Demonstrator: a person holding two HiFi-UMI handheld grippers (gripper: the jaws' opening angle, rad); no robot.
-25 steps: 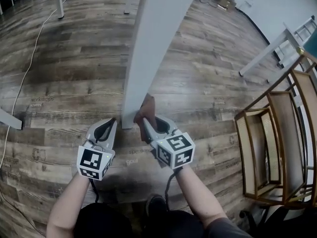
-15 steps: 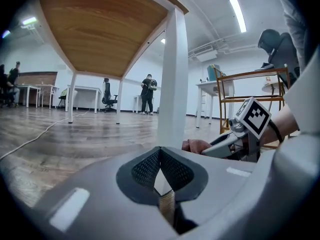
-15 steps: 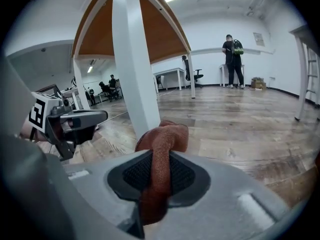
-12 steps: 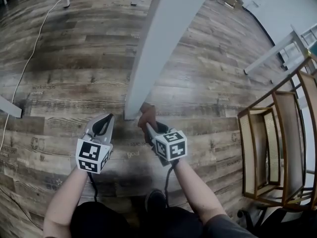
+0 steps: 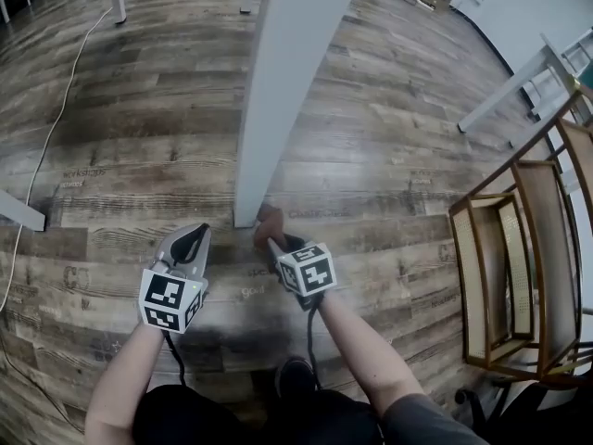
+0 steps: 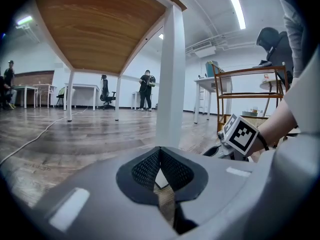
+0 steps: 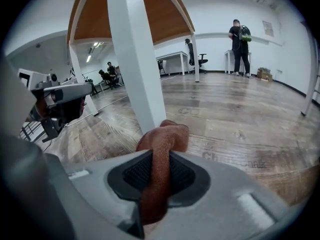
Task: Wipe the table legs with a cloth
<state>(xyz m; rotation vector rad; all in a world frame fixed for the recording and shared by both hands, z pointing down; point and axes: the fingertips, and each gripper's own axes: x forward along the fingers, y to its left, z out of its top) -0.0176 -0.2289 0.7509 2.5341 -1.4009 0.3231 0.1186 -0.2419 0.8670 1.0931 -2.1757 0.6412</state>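
**Cloth at the foot of the leg, held by a thin fold**

The right gripper [image 7: 159,173] is clenched on the rust-brown cloth [image 7: 163,136]. A narrow fold runs down between the two dark pads, and a rounded bunch stands out past the tips. In the head view the right gripper [image 5: 271,242] is low over the floor [image 5: 398,146]. It holds the cloth [image 5: 269,218] at the very bottom of the white table leg [image 5: 278,91], on its right-hand side. The bunch lies against the leg or just beside it, and no view settles which.

The left gripper [image 6: 160,170] is closed on nothing: its pads meet at the tips and only floorboards show through the small gap behind them. It hovers near the leg's left side [image 5: 193,239], taking no part in the wipe.

The weak point appears to be the grip. The pads pinch so little of the cloth that a drag along the leg's square edge could tug the fold free. At this height the bunch may also rub the floor instead of the leg and pick up dirt. If the cloth bunches to one side, the hard jaw tips could knock the painted leg. The white cable [image 5: 56,119] lies well apart on the left and poses no snag.
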